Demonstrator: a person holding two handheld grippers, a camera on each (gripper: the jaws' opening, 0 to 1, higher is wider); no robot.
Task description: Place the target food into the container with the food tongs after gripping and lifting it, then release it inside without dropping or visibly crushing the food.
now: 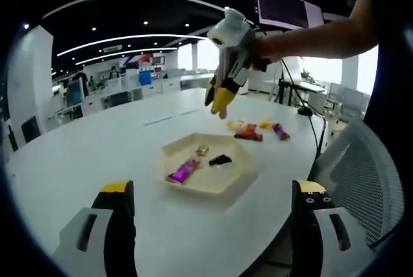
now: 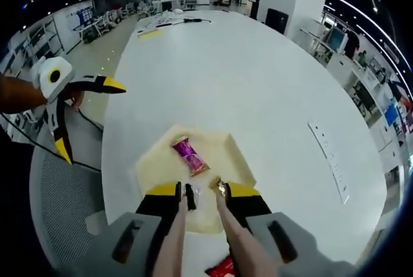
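On the white table (image 1: 97, 154), a pale hexagonal tray (image 1: 208, 175) as landmark. Inside the tray: a purple-wrapped snack (image 1: 182, 171) at its left, a small gold candy (image 1: 202, 150) and a dark piece (image 1: 220, 159) beside. Beyond the tray, loose wrapped snacks (image 1: 248, 133). Left gripper (image 1: 213, 193) low before the tray, jaws wide apart. Above the tray, right gripper (image 1: 218, 105), jaws pressed on food tongs (image 2: 203, 225), tips nearly together over the tray.

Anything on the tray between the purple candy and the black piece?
Yes: a small gold-wrapped candy lies on the hexagonal tray, roughly between the purple candy and the black piece, set a little behind them in the left gripper view.
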